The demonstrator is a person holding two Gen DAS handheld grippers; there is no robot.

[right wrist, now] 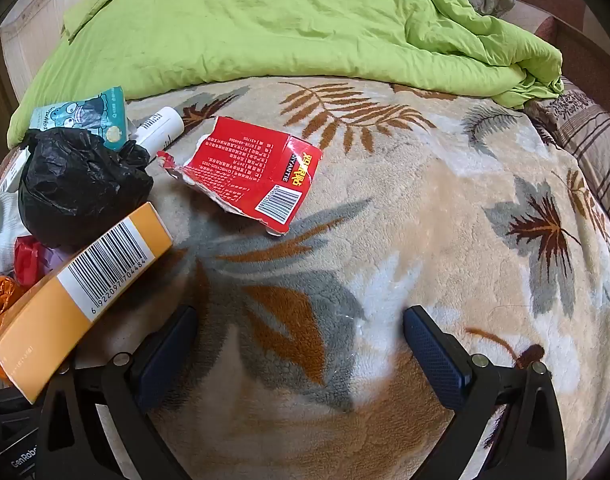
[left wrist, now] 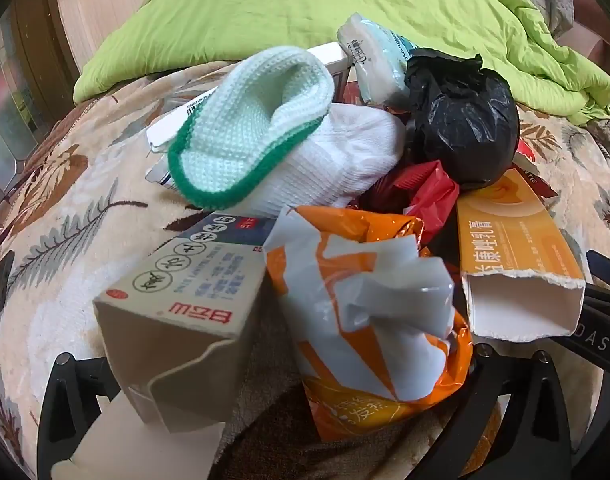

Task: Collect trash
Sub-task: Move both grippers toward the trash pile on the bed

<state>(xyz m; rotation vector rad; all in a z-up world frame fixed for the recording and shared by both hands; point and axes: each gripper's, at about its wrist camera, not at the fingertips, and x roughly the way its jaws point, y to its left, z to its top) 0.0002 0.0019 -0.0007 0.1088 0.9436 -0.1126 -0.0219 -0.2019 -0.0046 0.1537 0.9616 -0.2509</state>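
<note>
1. Left wrist view: the left gripper [left wrist: 289, 400] tilts down over a heap of trash on the leaf-patterned blanket [left wrist: 65, 216] of a bed. Its fingers [left wrist: 69, 404] stand spread wide and released; an orange-and-white wrapper [left wrist: 369, 312] lies between them, and no pad can be seen pressing on it.
2. At 9 o'clock of the wrapper, a grey carton [left wrist: 181, 312] tilts over the left finger; at 3 o'clock, a torn orange box [left wrist: 513, 260] lies with its open end toward the camera.
3. At 12 o'clock, a knitted slipper with a green rim [left wrist: 241, 128] rests on a white sock [left wrist: 345, 160]; a knotted black bag [left wrist: 461, 120] sits at 1 o'clock.
4. Right wrist view: the right gripper [right wrist: 301, 340] hangs over bare blanket, fingers [right wrist: 437, 360] apart and grasping nothing.
5. A torn red packet [right wrist: 257, 176] lies alone at 12 o'clock of the fingers, well apart from the heap at 9 to 10 o'clock.
6. A green quilt [right wrist: 265, 20] is bunched along the far side.
</note>
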